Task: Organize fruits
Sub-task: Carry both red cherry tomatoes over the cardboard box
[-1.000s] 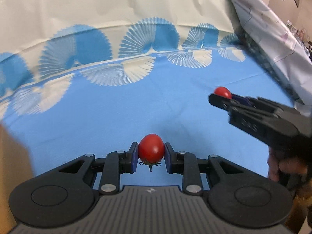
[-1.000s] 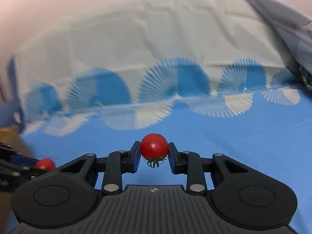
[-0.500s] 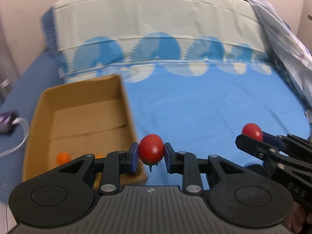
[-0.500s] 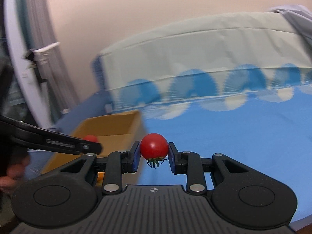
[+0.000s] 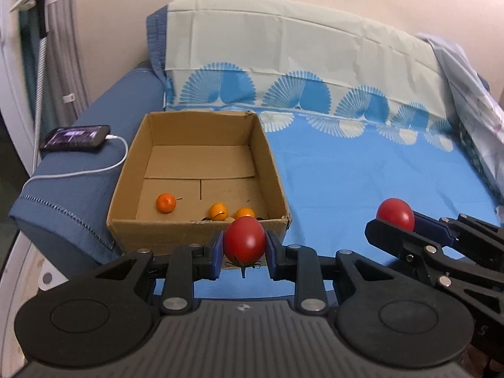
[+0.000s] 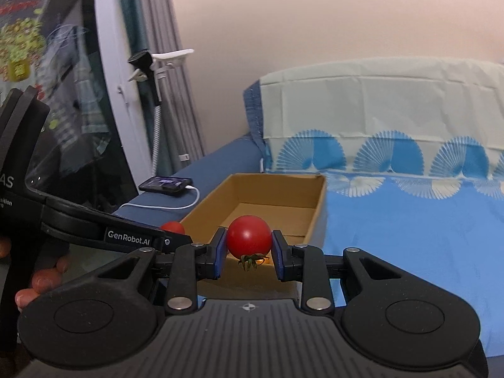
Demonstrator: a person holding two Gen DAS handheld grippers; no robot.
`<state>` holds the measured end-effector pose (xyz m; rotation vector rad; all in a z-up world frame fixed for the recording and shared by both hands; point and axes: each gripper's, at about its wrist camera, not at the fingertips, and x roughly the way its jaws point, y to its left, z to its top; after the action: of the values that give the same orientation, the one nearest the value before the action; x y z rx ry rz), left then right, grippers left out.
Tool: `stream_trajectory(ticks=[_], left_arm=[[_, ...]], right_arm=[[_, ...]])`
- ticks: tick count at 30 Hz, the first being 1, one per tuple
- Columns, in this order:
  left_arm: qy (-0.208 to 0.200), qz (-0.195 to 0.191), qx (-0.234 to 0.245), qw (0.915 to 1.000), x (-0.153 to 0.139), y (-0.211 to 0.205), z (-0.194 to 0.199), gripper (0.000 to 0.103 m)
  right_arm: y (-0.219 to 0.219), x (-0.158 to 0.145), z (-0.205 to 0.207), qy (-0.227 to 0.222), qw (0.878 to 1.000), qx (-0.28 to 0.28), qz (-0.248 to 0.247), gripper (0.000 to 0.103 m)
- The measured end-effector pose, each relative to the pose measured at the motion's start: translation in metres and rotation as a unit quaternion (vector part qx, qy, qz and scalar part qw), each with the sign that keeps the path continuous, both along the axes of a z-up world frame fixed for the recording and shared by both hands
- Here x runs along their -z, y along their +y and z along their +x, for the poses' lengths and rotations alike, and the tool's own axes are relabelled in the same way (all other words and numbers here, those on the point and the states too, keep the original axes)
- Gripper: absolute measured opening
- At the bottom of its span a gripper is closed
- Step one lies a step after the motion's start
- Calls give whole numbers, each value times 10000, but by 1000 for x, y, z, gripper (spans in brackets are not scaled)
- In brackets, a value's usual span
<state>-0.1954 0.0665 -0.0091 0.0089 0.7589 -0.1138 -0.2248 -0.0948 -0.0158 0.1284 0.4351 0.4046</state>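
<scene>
My left gripper (image 5: pixel 244 247) is shut on a red tomato (image 5: pixel 245 238), held in the air just before the near wall of an open cardboard box (image 5: pixel 163 231). The box holds three small orange fruits (image 5: pixel 165 203). My right gripper (image 6: pixel 249 253) is shut on a second red tomato (image 6: pixel 249 234), held in front of the box (image 6: pixel 316 217). In the left wrist view the right gripper (image 5: pixel 393 223) with its tomato (image 5: pixel 395 213) is to the right of the box. In the right wrist view the left gripper's tomato (image 6: pixel 172 227) shows at left.
The box stands on a bed with a blue sheet (image 5: pixel 362 170) and a fan-patterned pillow (image 5: pixel 299 60). A phone (image 5: pixel 75 137) with a white cable (image 5: pixel 94 170) lies on a dark blue cushion left of the box. A wall is behind.
Both grippers have swung left with their tomatoes still held. The cardboard box, the phone and the cushion have come into view and the box now lies just ahead.
</scene>
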Motion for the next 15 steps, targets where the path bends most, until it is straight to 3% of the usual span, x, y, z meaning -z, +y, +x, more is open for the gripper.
stream_trajectory(ticks=[15], left_arm=[[-99,-187,-54,9998,-6,12,-5,31]], right_arm=[[12,-3,-3,-22,9998,29,-213,31]])
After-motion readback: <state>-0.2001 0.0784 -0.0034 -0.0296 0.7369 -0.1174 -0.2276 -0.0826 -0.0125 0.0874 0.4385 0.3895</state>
